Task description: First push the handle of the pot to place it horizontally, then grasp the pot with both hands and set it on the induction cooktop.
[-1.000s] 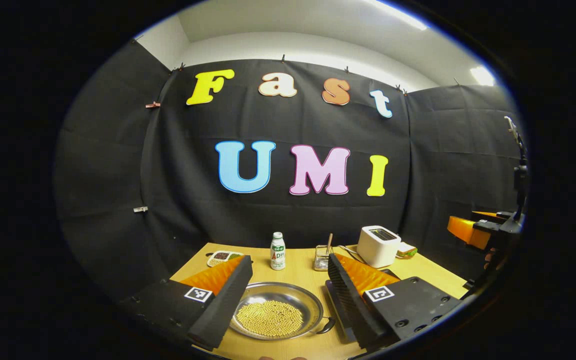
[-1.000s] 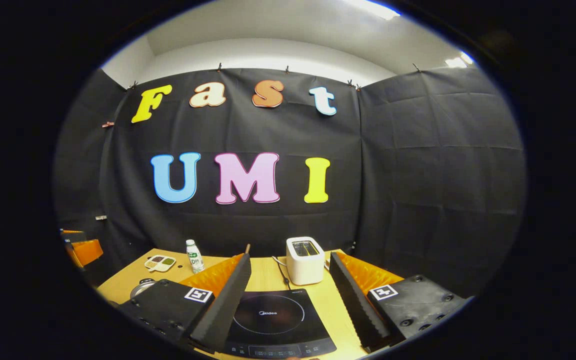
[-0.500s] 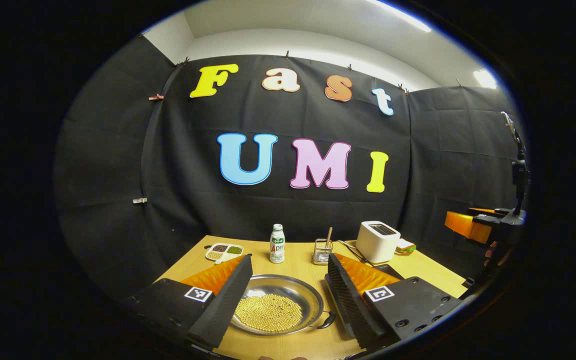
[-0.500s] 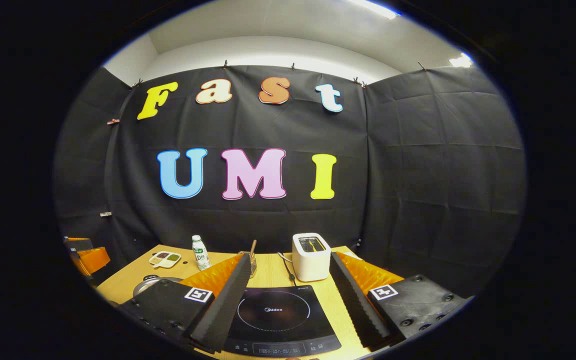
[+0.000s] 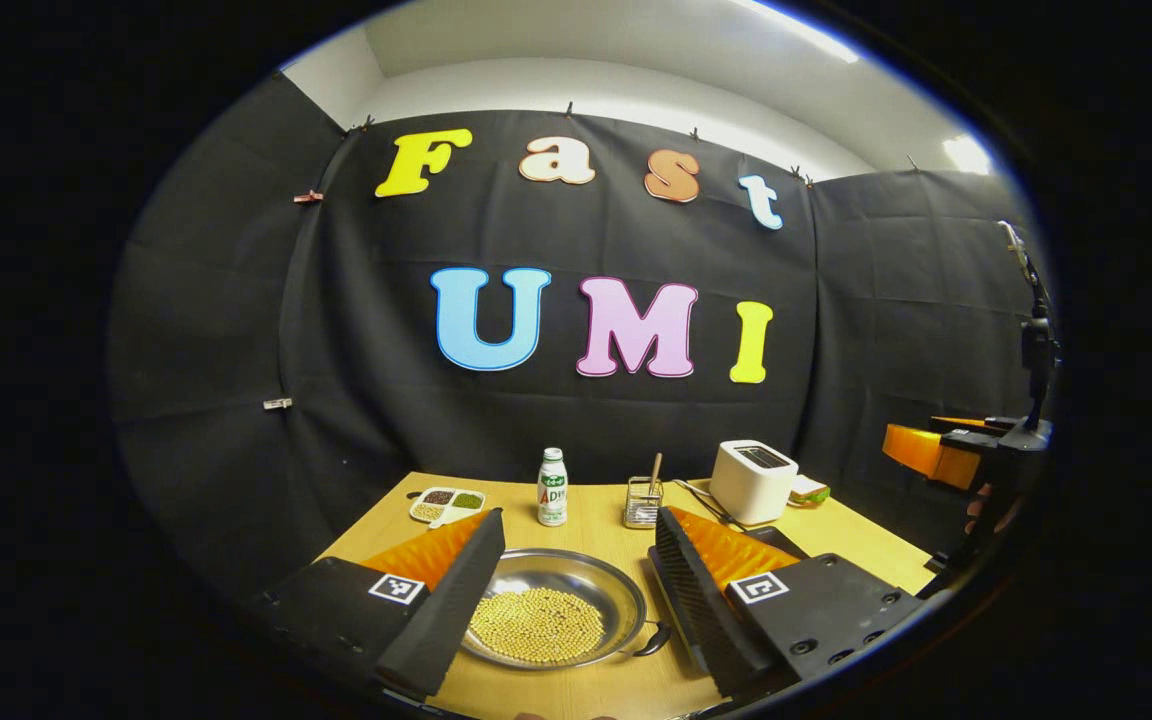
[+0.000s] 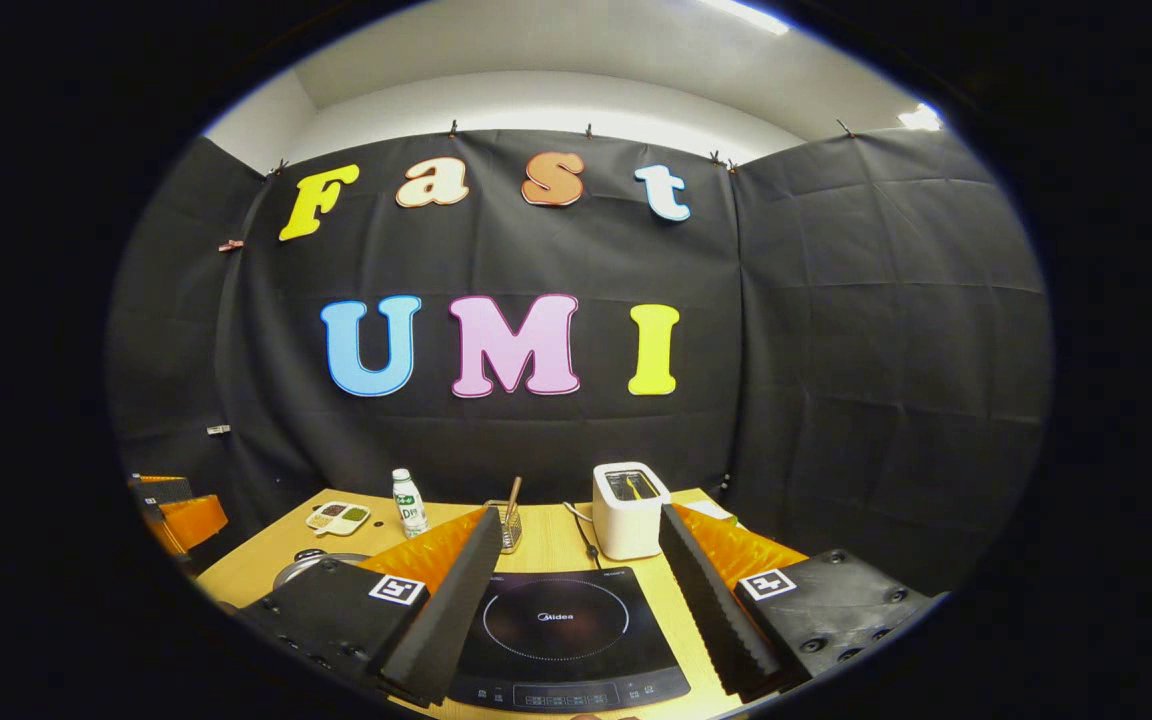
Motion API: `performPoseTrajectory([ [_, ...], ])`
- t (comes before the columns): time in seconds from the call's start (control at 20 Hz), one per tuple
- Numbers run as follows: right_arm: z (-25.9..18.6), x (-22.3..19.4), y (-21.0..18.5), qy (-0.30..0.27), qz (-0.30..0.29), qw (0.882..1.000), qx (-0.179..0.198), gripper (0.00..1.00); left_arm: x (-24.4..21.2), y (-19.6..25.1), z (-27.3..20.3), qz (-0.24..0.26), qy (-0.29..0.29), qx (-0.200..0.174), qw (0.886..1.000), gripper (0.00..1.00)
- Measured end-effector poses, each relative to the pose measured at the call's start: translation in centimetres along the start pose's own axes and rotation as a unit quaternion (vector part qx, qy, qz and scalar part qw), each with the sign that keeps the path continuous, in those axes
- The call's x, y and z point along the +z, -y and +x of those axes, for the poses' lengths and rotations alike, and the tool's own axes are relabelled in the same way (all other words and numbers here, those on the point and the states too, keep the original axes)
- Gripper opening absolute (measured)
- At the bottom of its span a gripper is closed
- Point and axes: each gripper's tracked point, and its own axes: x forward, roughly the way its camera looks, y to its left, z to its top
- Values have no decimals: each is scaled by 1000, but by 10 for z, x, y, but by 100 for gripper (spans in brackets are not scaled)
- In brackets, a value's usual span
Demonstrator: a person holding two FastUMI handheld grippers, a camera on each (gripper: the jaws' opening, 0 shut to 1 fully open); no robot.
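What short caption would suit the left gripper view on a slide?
Open left gripper hangs above a steel pot of yellow beans on a wooden table; bottle and toaster behind.

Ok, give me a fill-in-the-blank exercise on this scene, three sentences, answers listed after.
1. The pot on the table holds yellow ____.
2. The induction cooktop has ____ standing on it.
3. Behind the cooktop stands a white ____, with a small bottle further left.

Missing words: beans; nothing; toaster
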Motion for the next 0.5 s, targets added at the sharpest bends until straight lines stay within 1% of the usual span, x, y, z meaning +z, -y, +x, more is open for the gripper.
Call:
performPoseTrajectory([
  [0.15,3,-3,1,-3,1,1000,1,98,-1,2,7,2,-4,-1,1000,95],
  [0.3,4,-13,4,-17,14,1000,-3,98,-5,2,13,8,-19,-1,1000,95],
  [0.4,6,-14,3,-19,20,1000,3,98,-12,6,18,7,-34,-5,999,95],
  [0.5,12,-18,4,-26,13,1000,8,98,-17,6,22,6,-50,-3,999,95],
])
